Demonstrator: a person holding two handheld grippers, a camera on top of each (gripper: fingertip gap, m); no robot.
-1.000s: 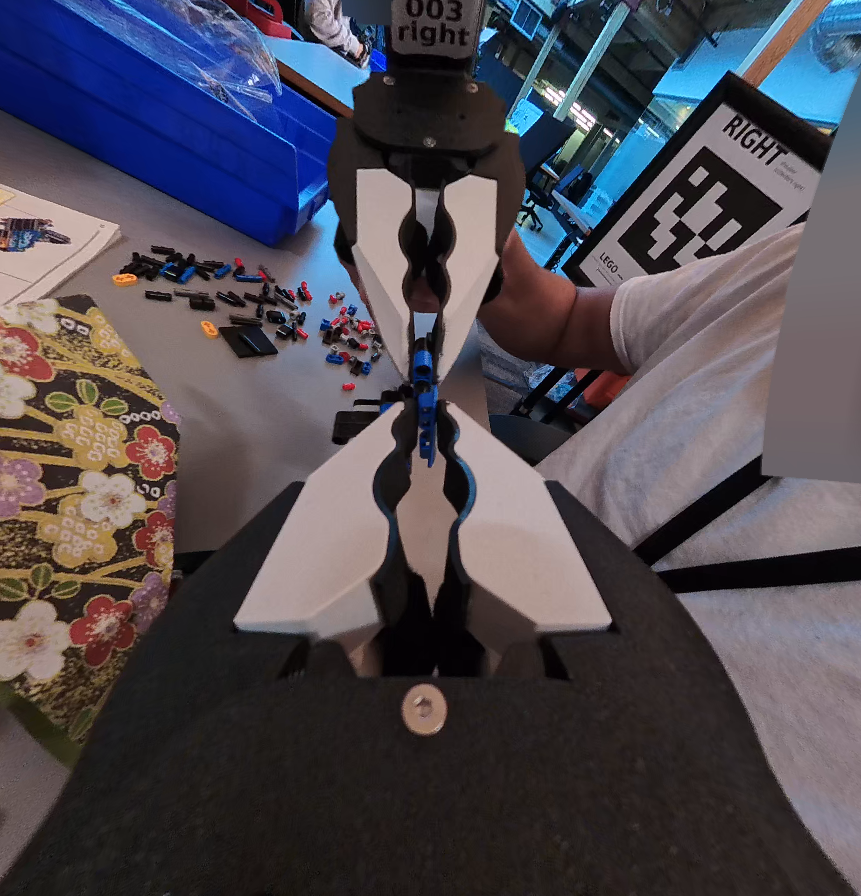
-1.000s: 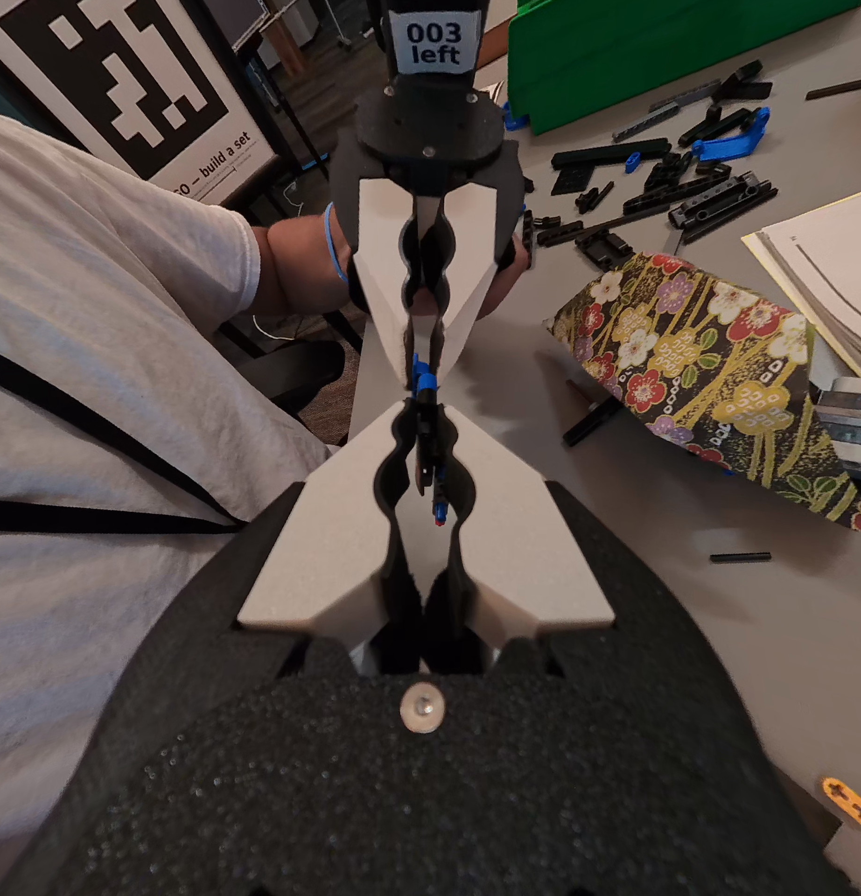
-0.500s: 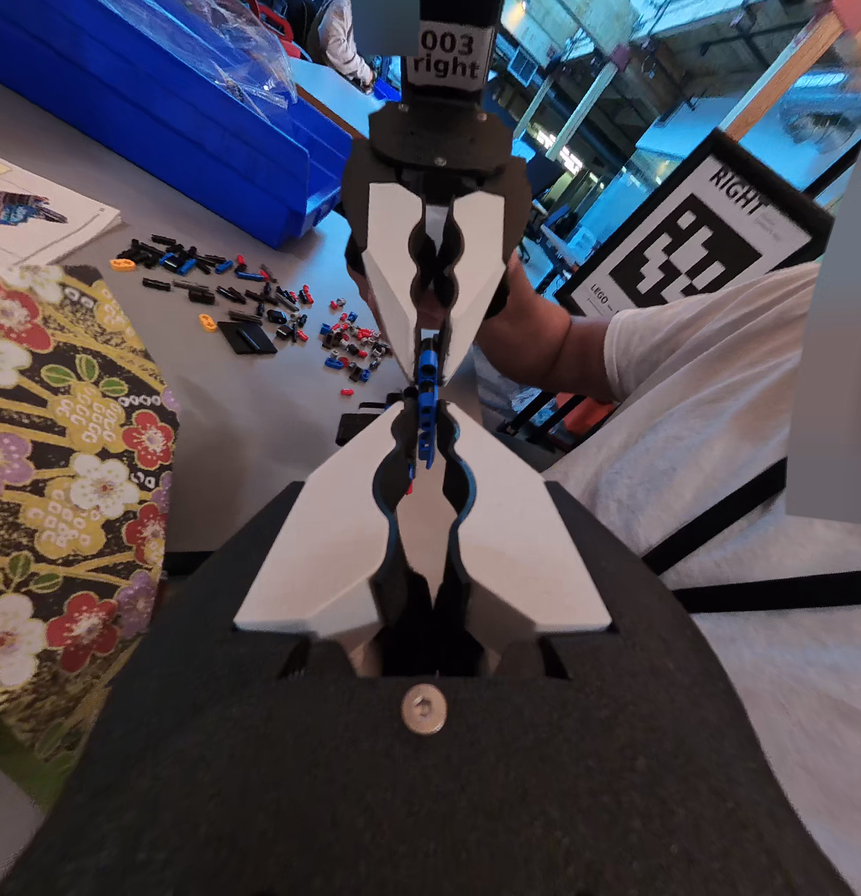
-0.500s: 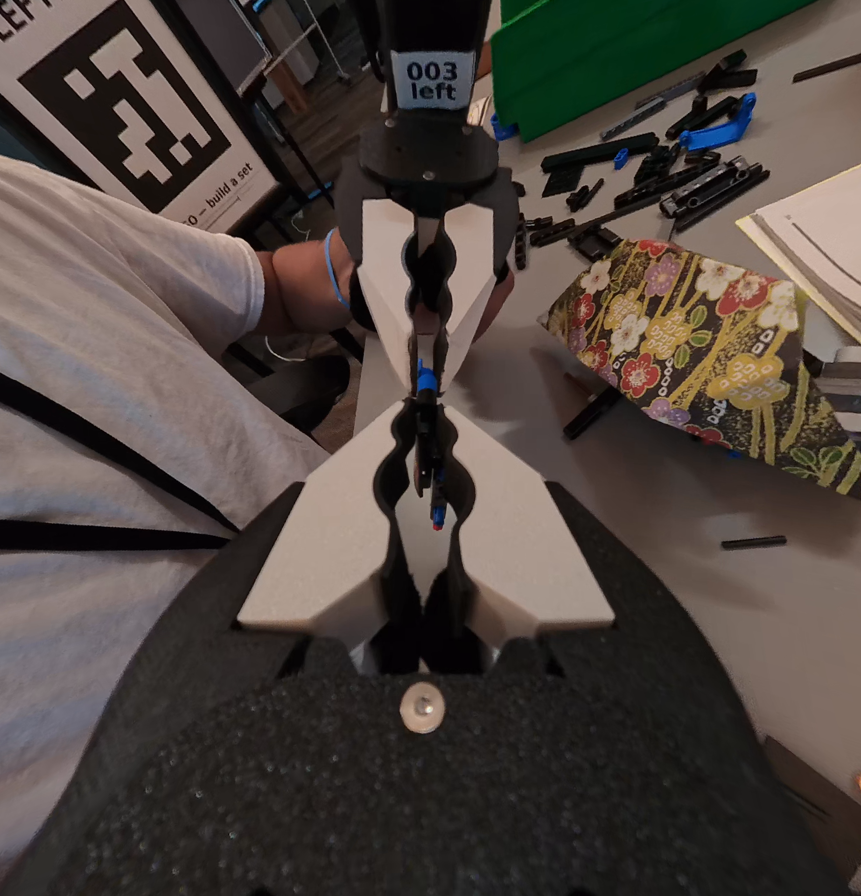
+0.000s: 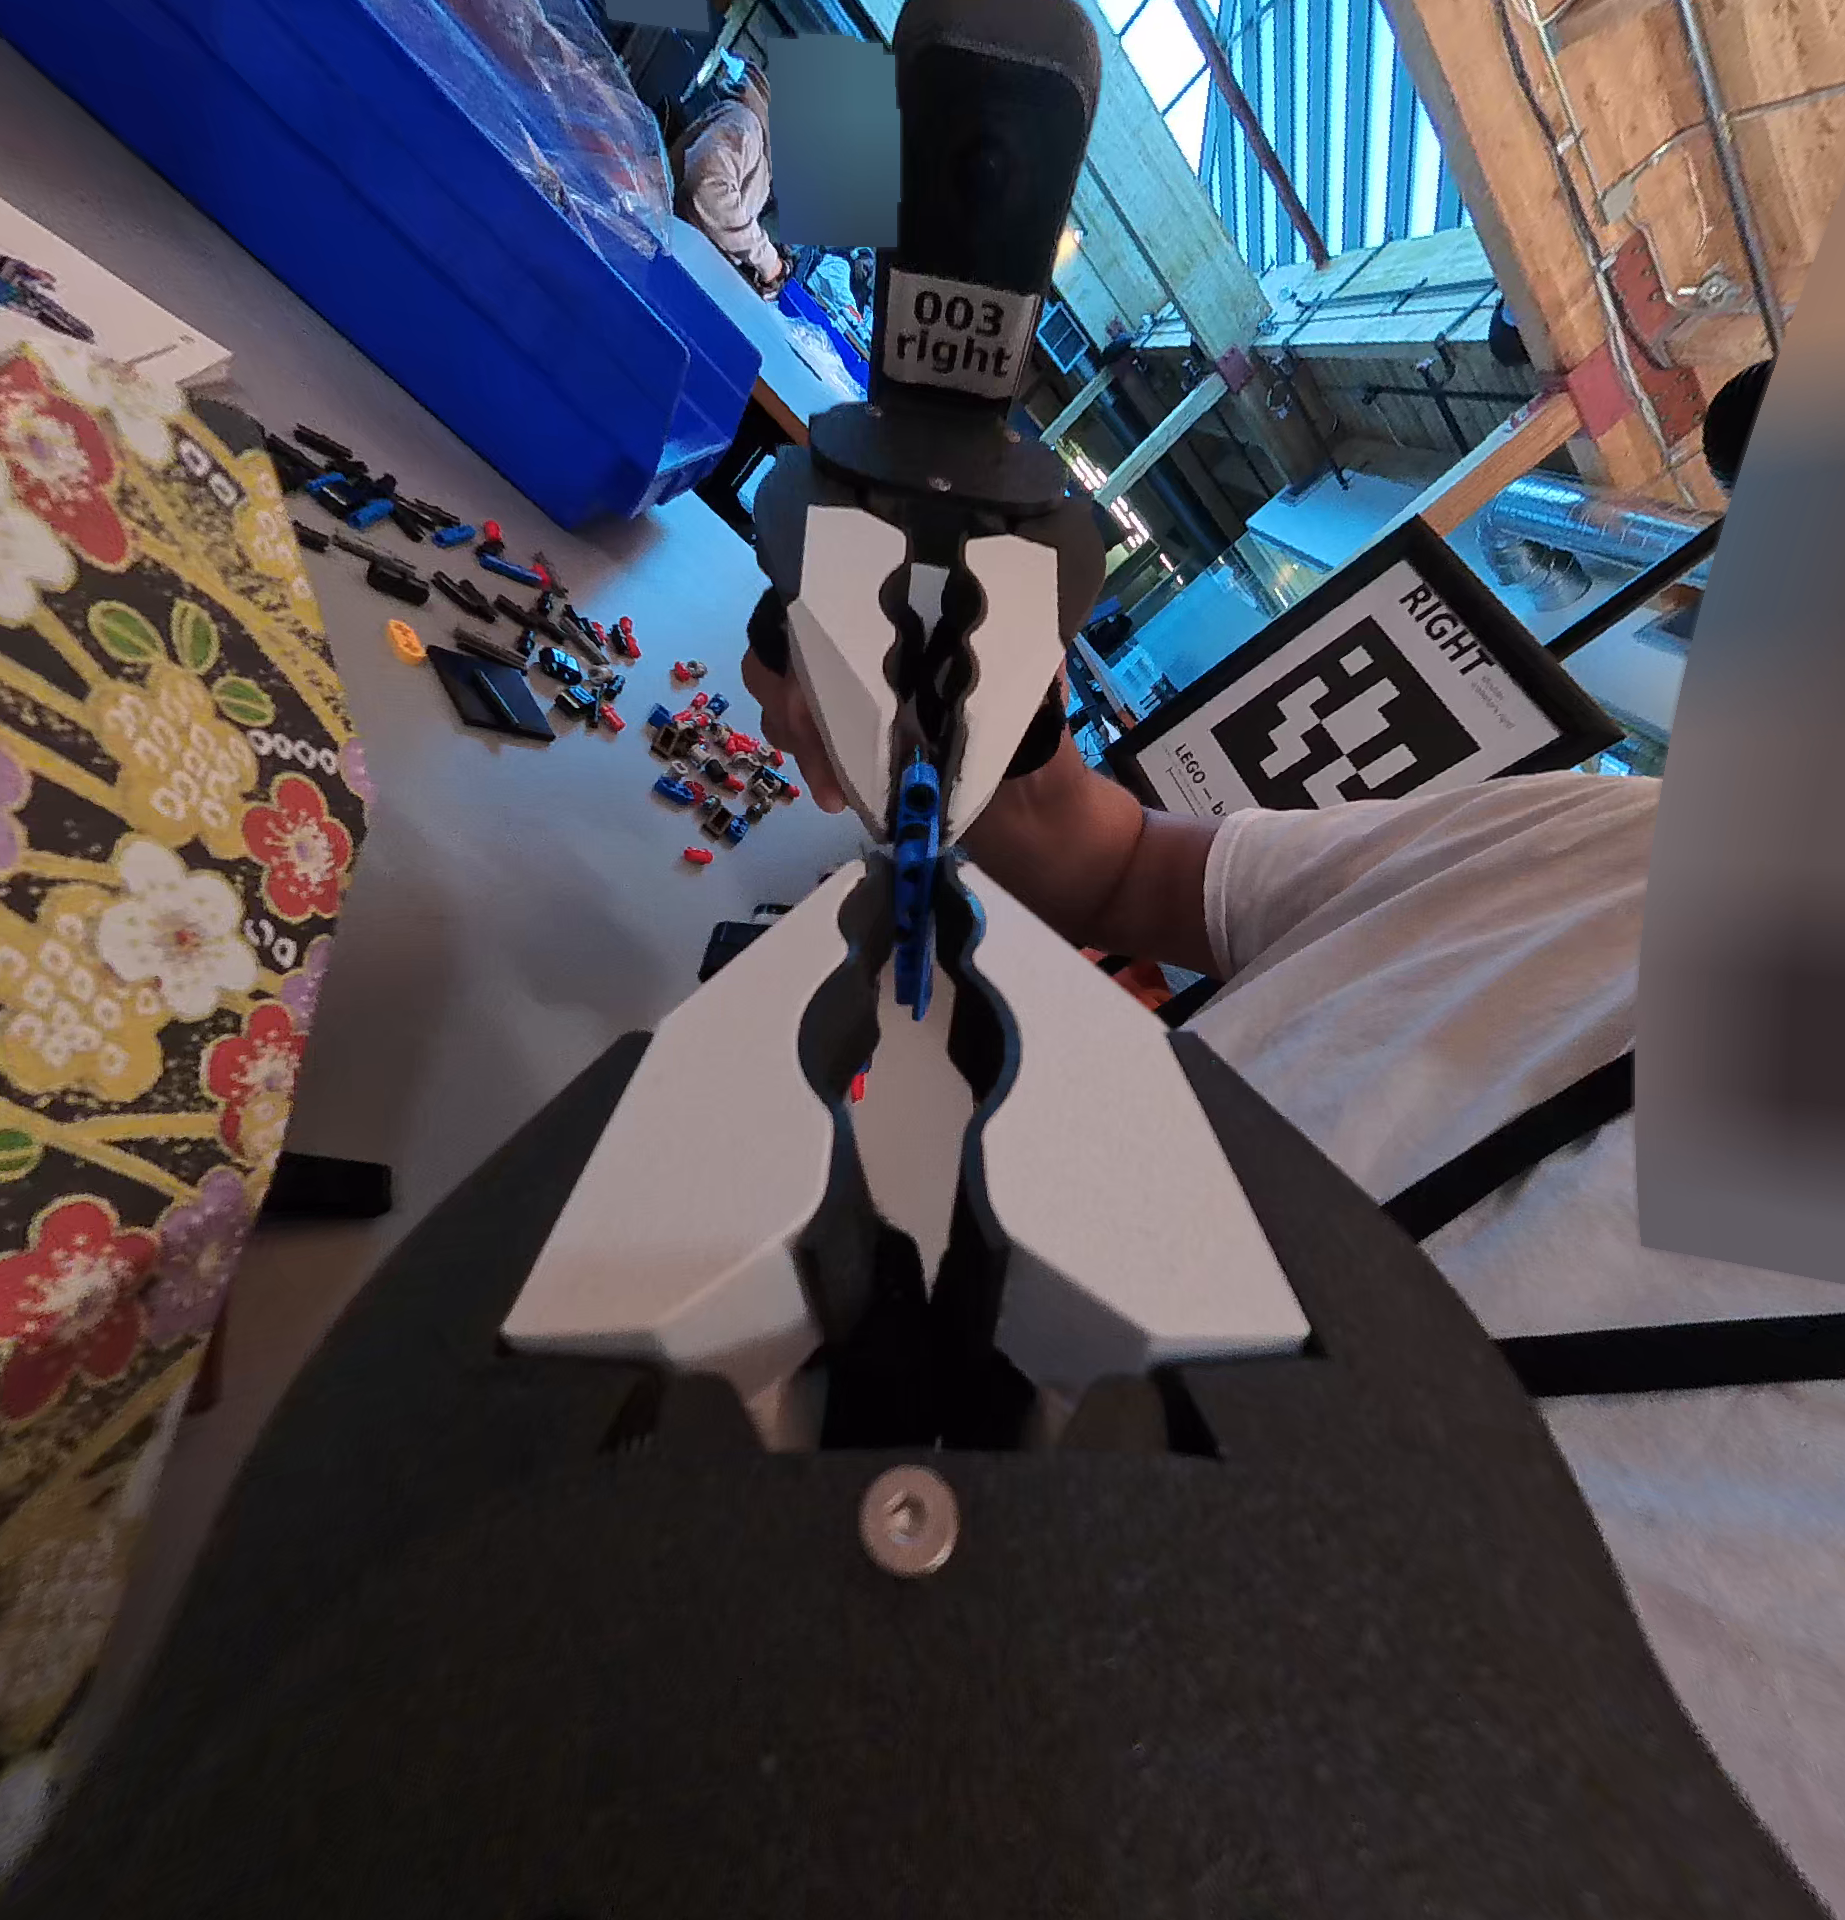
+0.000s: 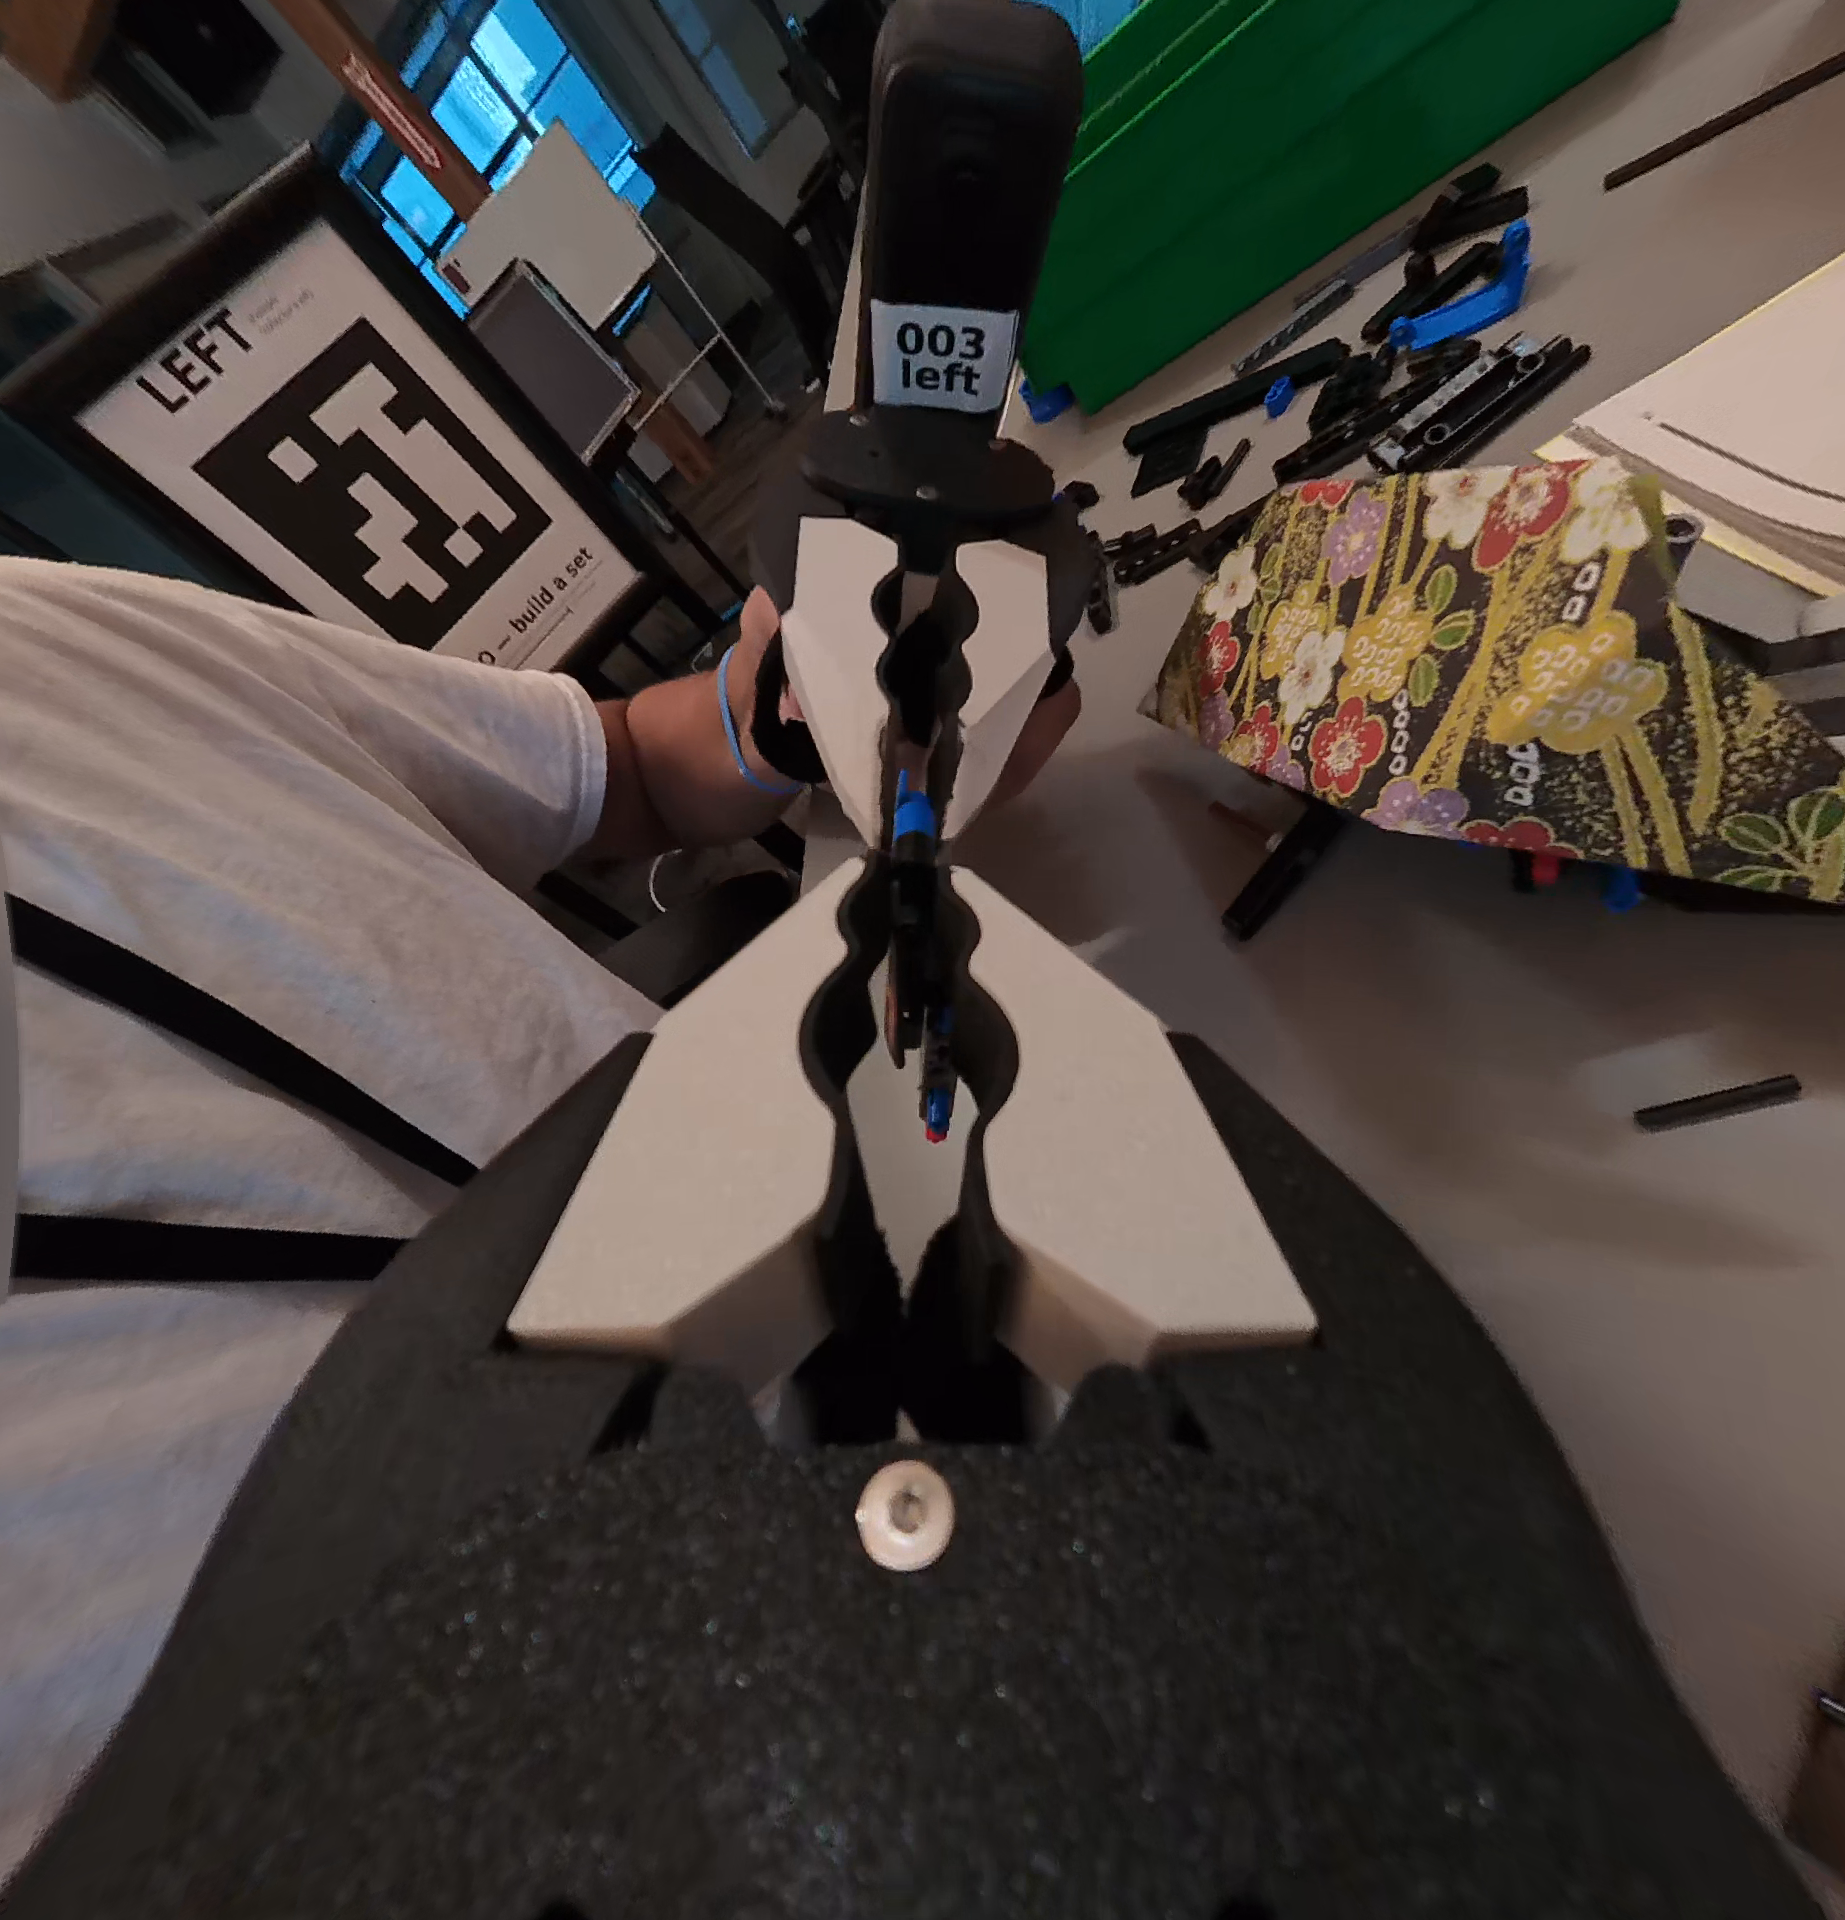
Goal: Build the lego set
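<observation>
My left gripper [image 5: 913,868] and my right gripper [image 6: 907,864] meet tip to tip above the table's near edge, both shut on one small lego assembly. In the left wrist view a blue holed beam [image 5: 914,904] runs from between my fingers into the right gripper [image 5: 918,821] opposite. In the right wrist view a black part [image 6: 913,966] with a blue and red pin [image 6: 934,1112] sits between my fingers. Its blue end [image 6: 905,816] is in the left gripper [image 6: 913,836] opposite. How the parts join is hidden by the fingers.
A floral cloth bundle [image 5: 118,831] [image 6: 1520,675] lies on the grey table. Small loose red, blue and black parts [image 5: 710,758] lie near blue bins [image 5: 378,260]. Black and blue beams [image 6: 1417,384], a green bin [image 6: 1313,156], paper sheets [image 6: 1780,416] and a black axle [image 6: 1718,1101] lie nearby. My two grippers' fingertips are within a few centimetres of each other. From either gripper's tips it is about 15 centimeters to the black axle [image 6: 1718,1101].
Both grippers have tilted upward together and stayed tip to tip on the assembly. More of the ceiling and room shows behind each one; the table has dropped lower in view.
</observation>
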